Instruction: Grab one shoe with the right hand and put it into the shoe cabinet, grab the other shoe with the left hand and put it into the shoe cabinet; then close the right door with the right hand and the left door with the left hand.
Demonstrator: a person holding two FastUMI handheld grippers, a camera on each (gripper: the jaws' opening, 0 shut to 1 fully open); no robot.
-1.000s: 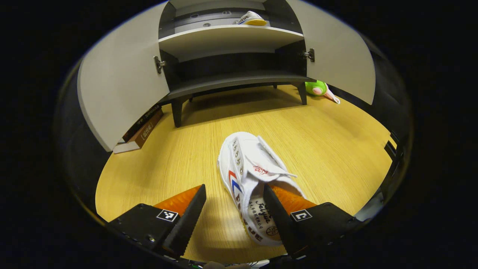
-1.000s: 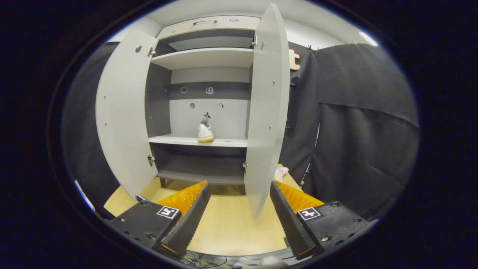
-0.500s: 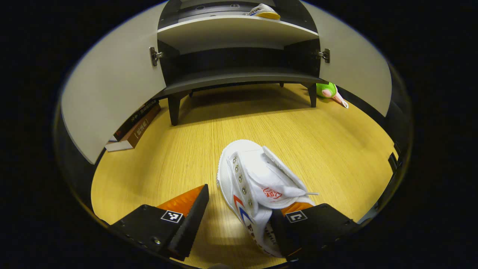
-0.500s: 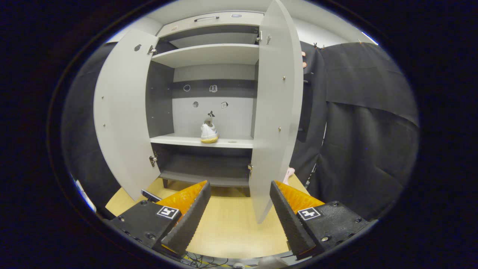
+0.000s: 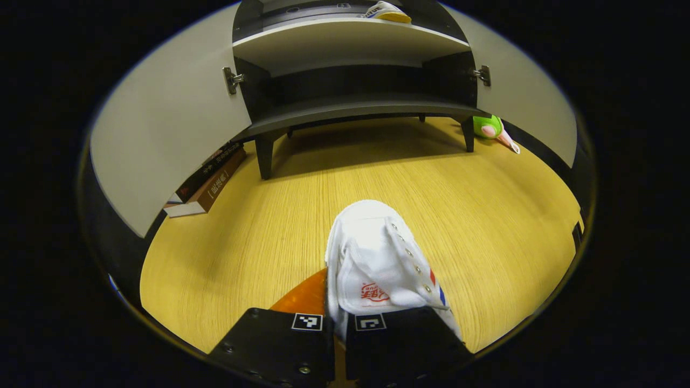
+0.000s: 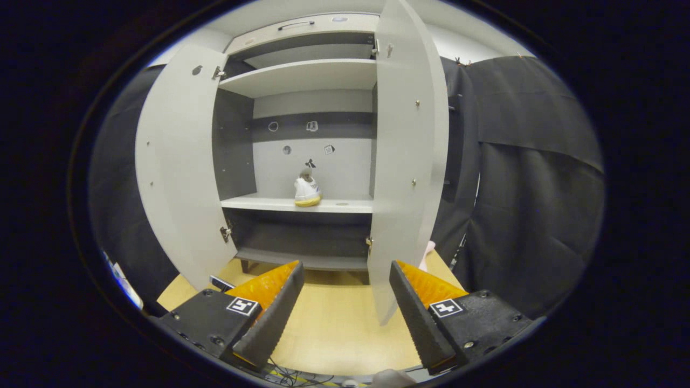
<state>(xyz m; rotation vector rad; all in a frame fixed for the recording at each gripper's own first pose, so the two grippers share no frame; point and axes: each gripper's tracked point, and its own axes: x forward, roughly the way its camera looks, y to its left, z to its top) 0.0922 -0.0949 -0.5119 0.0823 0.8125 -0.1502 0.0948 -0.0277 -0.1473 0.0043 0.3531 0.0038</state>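
While the left gripper (image 5: 339,302) is pressing its two fingers together on the heel end of the white shoe (image 5: 377,258), that shoe is lying at six o'clock in the left gripper view, its toe pointing toward twelve o'clock over the wooden floor (image 5: 259,242). Whether the sole is touching the floor, I cannot tell. At twelve o'clock the shoe cabinet (image 5: 350,81) is standing on short dark legs, with the left door (image 5: 167,124) swinging wide at ten o'clock and the right door (image 5: 528,108) at two o'clock. The other shoe (image 5: 385,11) is sitting on the pale shelf (image 5: 345,40) at the very top of the view. A stack of books (image 5: 207,178) is lying at nine o'clock just under the left door's lower edge, and a green plush toy (image 5: 490,128) is resting at one o'clock beside the cabinet's right leg. In the right gripper view the right gripper (image 6: 345,307) is hanging at six o'clock with its jaws wide apart and nothing between them — the cabinet (image 6: 302,161) is facing it at twelve o'clock, both doors open. The right door (image 6: 409,161) is standing nearly edge-on, just above the right-hand finger, and the left door (image 6: 178,161) is spreading toward nine o'clock. The placed shoe (image 6: 307,191) is sitting heel-outward on the middle shelf (image 6: 296,203) — near the centre of the view.
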